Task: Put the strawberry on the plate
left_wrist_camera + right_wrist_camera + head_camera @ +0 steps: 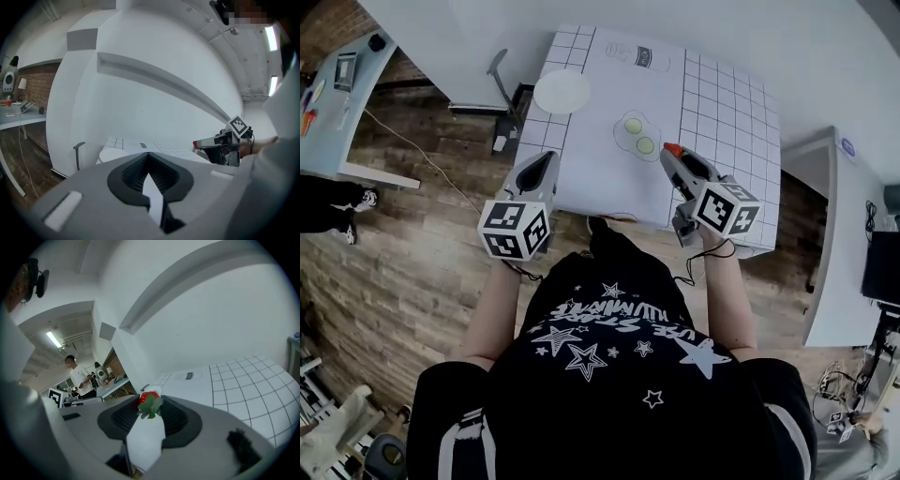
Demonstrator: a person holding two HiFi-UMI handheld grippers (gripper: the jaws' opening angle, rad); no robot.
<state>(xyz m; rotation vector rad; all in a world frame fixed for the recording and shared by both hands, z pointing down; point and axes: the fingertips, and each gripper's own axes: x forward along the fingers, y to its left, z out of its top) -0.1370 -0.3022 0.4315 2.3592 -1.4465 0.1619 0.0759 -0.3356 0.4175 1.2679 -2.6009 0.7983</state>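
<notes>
A small red strawberry (672,149) with a green leaf cap (149,404) sits pinched at the tip of my right gripper (668,154), which is shut on it above the white mat. The white round plate (562,91) lies at the table's far left, well apart from the strawberry. My left gripper (547,157) hovers over the table's left front edge, shut with nothing between its jaws. In the left gripper view the plate (114,153) shows just past the jaws, and the right gripper (202,144) hangs to the right.
A flat white shape with two green discs (636,134) lies mid-mat, just left of the right gripper. The gridded white table (741,122) has a printed label (643,56) at the back. A grey stand (499,75) is beside the table's left edge. A person (78,376) stands far off.
</notes>
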